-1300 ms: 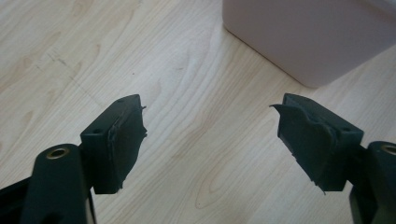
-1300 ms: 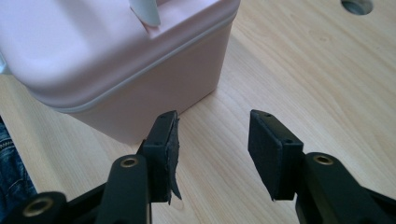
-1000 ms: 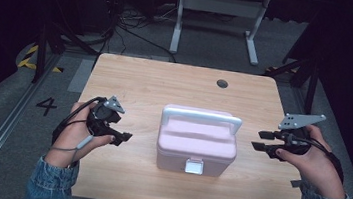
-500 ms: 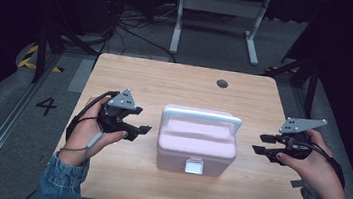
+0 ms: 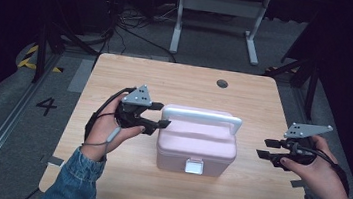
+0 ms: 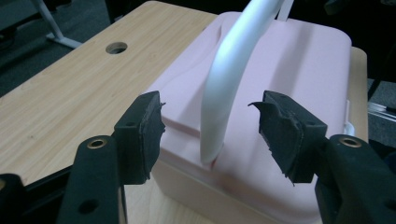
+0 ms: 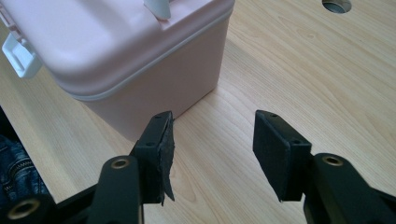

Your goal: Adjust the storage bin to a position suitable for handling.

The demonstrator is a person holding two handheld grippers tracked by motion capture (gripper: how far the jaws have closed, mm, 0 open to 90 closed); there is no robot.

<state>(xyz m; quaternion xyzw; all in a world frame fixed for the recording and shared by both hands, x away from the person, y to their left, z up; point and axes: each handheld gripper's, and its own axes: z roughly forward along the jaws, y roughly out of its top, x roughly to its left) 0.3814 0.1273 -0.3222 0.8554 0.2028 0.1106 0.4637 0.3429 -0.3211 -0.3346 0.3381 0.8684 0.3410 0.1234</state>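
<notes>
A pink box (image 5: 197,142) with a white handle (image 5: 203,115) upright and a white front latch (image 5: 194,166) sits mid-table. My left gripper (image 5: 163,115) is at the box's left end. In the left gripper view its jaws (image 6: 210,112) stand on either side of the handle's leg (image 6: 229,79) above the lid (image 6: 289,60). They have just been closing, and a gap still shows at each pad. My right gripper (image 5: 262,146) stands open to the right of the box, apart from it. Nothing but bare wood lies between its jaws (image 7: 212,135), with the box's corner (image 7: 121,46) just ahead.
The wooden table (image 5: 167,78) has a round cable hole (image 5: 222,83) near its far edge. A white metal stand (image 5: 220,6) and cables lie on the floor beyond. Bare tabletop surrounds the box on all sides.
The left gripper has moved right from the table's left part to the box's handle end, and its jaws have narrowed. The right gripper has hardly shifted.
</notes>
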